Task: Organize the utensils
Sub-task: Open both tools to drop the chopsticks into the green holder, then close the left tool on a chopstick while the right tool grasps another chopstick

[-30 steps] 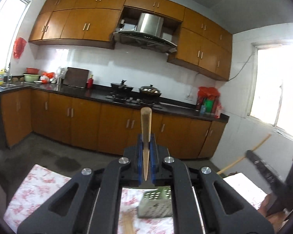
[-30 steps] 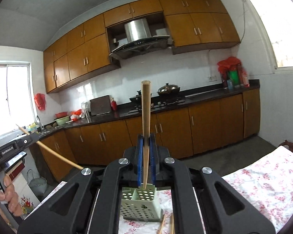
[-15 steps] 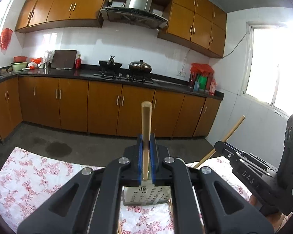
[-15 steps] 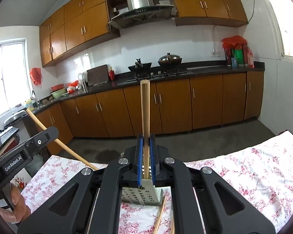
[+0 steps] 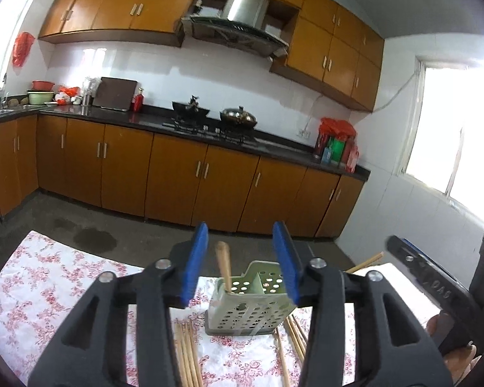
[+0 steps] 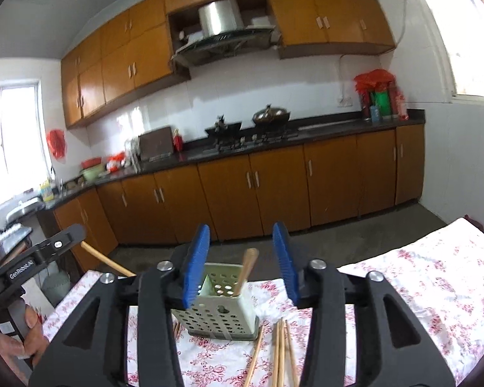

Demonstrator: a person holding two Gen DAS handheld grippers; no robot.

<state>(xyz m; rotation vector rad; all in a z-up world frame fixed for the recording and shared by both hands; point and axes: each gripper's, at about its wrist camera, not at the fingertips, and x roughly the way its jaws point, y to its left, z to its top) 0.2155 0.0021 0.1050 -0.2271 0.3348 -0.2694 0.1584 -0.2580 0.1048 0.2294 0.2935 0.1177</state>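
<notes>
The left tool [image 5: 243, 261] is released, its jaws are opening, and the chopstick [image 5: 224, 266] that stands between the blue pads [image 5: 196, 258] touches neither of them; its lower end is already in the left compartment of the perforated holder [image 5: 248, 306], which stands on the flowered tabletop [image 5: 48, 274]. The right tool [image 6: 242, 259] is in the same state, jaws opening, and its own chopstick [image 6: 247, 269] leans free in the holder [image 6: 219, 309], toward the right side as this camera sees it.

The risks, as I judge them: both sticks lean and are not upright, so a pad that brushes one while the tool pulls away could tip it out; the holder looks light, so a push on its rim could slide it or turn it over; the two tools are close above the same holder, so they could knock each other.

From left to right on the tabletop: a bundle of loose chopsticks [image 5: 187, 351] lies left of the holder; the holder is in the middle; more loose chopsticks [image 6: 282, 351] lie right of it, some with their ends just beside its base. These are still to be sorted; the ones near the base may be awkward to pinch without touching the holder.
</notes>
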